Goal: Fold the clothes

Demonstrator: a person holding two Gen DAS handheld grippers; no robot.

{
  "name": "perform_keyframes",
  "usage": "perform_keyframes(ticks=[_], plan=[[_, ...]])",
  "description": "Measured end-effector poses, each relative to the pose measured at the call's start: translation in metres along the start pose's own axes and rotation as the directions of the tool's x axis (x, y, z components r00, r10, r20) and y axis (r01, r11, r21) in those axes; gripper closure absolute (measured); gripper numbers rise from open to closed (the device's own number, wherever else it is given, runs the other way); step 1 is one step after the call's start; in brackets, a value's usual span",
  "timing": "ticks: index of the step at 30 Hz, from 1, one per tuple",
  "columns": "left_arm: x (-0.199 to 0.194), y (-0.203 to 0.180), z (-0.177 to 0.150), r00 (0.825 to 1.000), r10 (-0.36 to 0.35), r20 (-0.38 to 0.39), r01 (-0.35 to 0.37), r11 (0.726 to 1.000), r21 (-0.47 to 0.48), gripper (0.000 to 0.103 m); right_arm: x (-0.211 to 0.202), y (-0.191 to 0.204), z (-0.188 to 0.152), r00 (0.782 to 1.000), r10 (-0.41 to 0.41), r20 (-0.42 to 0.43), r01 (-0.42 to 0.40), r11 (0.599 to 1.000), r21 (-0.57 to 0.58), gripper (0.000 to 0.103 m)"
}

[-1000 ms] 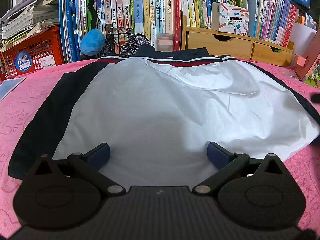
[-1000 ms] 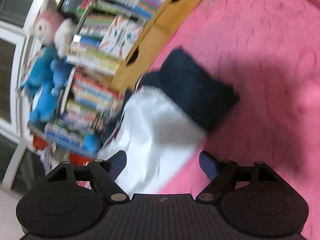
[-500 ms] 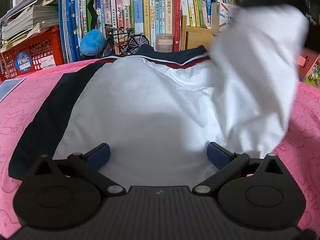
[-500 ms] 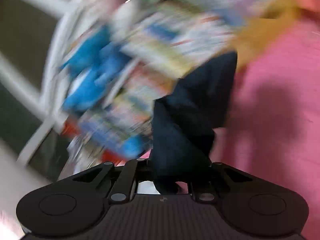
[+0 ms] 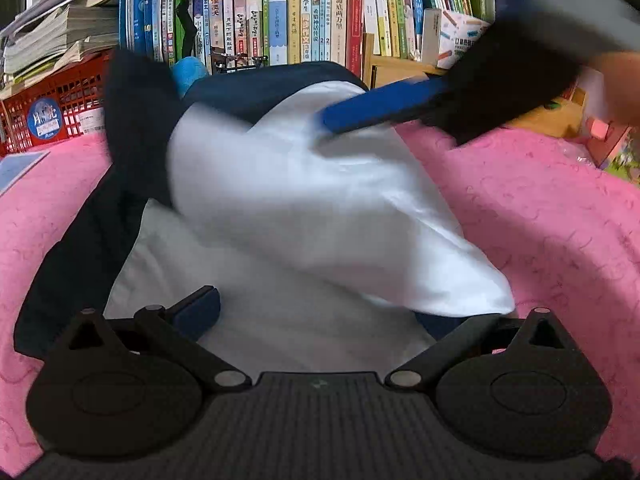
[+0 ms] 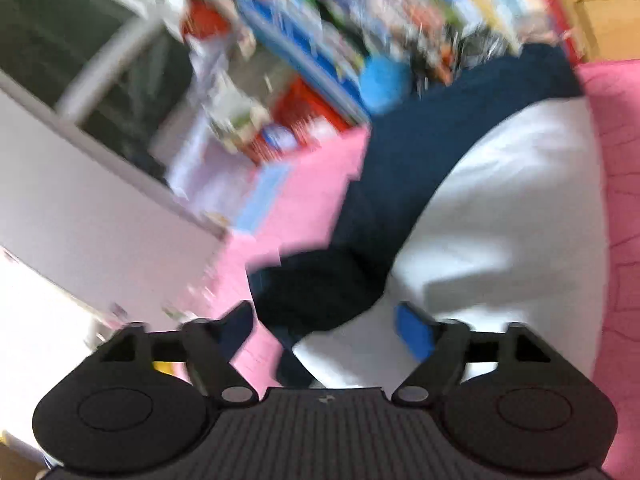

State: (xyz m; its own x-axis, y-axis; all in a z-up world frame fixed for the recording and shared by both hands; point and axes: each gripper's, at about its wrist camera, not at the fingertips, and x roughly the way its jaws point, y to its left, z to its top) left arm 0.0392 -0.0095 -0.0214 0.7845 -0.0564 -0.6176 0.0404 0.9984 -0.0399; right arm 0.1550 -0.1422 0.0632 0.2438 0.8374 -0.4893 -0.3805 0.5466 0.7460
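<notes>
We see the white and navy jacket (image 5: 304, 208) folded over on the pink cloth (image 5: 540, 216). Our left gripper (image 5: 320, 316) rests spread wide on it. Our right gripper (image 6: 324, 328), also spread, hovers above its dark sleeve (image 6: 316, 288).

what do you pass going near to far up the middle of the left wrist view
left gripper → flat white layer of the garment → folded-over white flap → navy edge of the garment → row of upright books
</notes>
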Motion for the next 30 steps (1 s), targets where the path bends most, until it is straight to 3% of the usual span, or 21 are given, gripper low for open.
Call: perform_keyframes(ticks=[3, 5, 7, 10, 11, 12, 15, 16, 17, 19, 21, 26, 30], plan=[[-0.014, 0.023, -0.004, 0.99, -0.132, 0.041, 0.136, 0.986, -0.093, 0.0, -0.057, -0.013, -0.022, 0.981, 0.082, 0.178, -0.093, 0.994, 0.052, 0.011], [-0.028, 0.048, -0.008, 0.968, -0.24, 0.079, 0.252, 0.941, -0.227, 0.0, -0.089, -0.015, -0.042, 0.948, 0.015, 0.318, -0.024, 0.999, 0.025, 0.009], [-0.039, 0.074, -0.01, 0.932, -0.334, 0.142, 0.363, 0.846, -0.391, 0.0, -0.099, -0.012, -0.07, 0.919, -0.116, 0.378, 0.141, 0.989, -0.037, 0.007], [-0.04, 0.102, -0.002, 0.881, -0.42, 0.219, 0.466, 0.685, -0.56, 0.0, -0.104, -0.006, -0.112, 0.847, -0.293, 0.443, 0.377, 0.919, -0.115, 0.007], [-0.037, 0.105, 0.003, 0.879, -0.42, 0.224, 0.468, 0.671, -0.576, 0.0, -0.099, -0.004, -0.125, 0.824, -0.347, 0.448, 0.448, 0.883, -0.142, 0.007], [-0.032, 0.106, 0.009, 0.887, -0.403, 0.223, 0.453, 0.672, -0.587, 0.0, -0.093, -0.001, -0.137, 0.799, -0.396, 0.453, 0.513, 0.842, -0.167, 0.007], [-0.01, 0.103, 0.024, 0.928, -0.327, 0.18, 0.365, 0.694, -0.621, 0.0, -0.06, 0.008, -0.155, 0.798, -0.42, 0.433, 0.551, 0.798, -0.243, 0.006], [-0.001, 0.101, 0.027, 0.939, -0.302, 0.162, 0.334, 0.699, -0.633, 0.008, -0.051, 0.01, -0.156, 0.799, -0.426, 0.423, 0.557, 0.789, -0.258, 0.005], [0.004, 0.099, 0.029, 0.947, -0.276, 0.164, 0.315, 0.701, -0.639, 0.043, -0.041, 0.011, -0.158, 0.8, -0.434, 0.414, 0.564, 0.78, -0.271, 0.005], [-0.002, 0.103, 0.029, 0.941, -0.261, 0.214, 0.337, 0.695, -0.635, 0.09, -0.026, 0.013, -0.157, 0.777, -0.484, 0.403, 0.604, 0.753, -0.261, 0.005], [-0.01, 0.111, 0.03, 0.934, -0.256, 0.249, 0.357, 0.692, -0.627, 0.096, -0.015, 0.012, -0.152, 0.753, -0.521, 0.401, 0.637, 0.729, -0.249, 0.005], [-0.043, 0.132, 0.021, 0.946, -0.143, 0.29, 0.295, 0.748, -0.594, 0.096, -0.004, 0.001, -0.147, 0.696, -0.616, 0.368, 0.707, 0.679, -0.2, 0.002], [-0.066, 0.148, 0.013, 0.947, -0.059, 0.316, 0.239, 0.786, -0.57, 0.096, -0.002, -0.002, -0.146, 0.694, -0.619, 0.368, 0.709, 0.676, -0.2, 0.001]])
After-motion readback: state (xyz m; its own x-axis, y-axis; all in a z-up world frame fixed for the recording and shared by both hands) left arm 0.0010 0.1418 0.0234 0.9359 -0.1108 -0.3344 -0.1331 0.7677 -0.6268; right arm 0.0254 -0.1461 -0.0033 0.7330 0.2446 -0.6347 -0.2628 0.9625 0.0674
